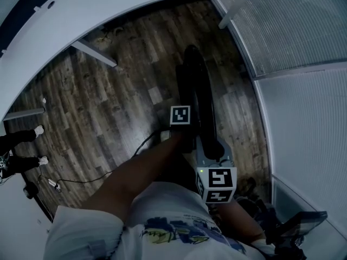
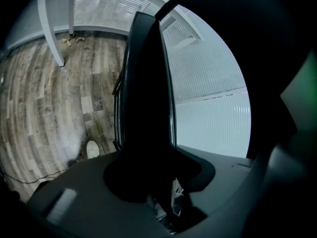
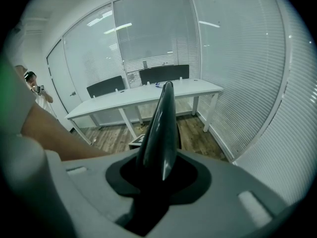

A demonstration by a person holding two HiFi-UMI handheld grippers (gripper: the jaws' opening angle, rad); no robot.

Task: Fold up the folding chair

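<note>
- The folding chair (image 1: 196, 85) stands on the wood floor (image 1: 108, 107), black and seen edge-on as a thin upright slab. It is close to the wall of blinds (image 1: 303, 118).
- The left gripper (image 2: 148, 157) is clenched on the chair's dark panel, which fills the gap between its jaws.
- The right gripper (image 3: 161, 167) grasps the chair's glossy black edge, which rises straight out of its jaws.
- In the head view both grippers sit on the near end of the chair, the left one further along it than the right.
- A white table (image 1: 108, 10) curves across the far side of the room.
- A thin cable (image 1: 81, 180) lies on the floor, near another person's legs (image 1: 21, 145).
</note>
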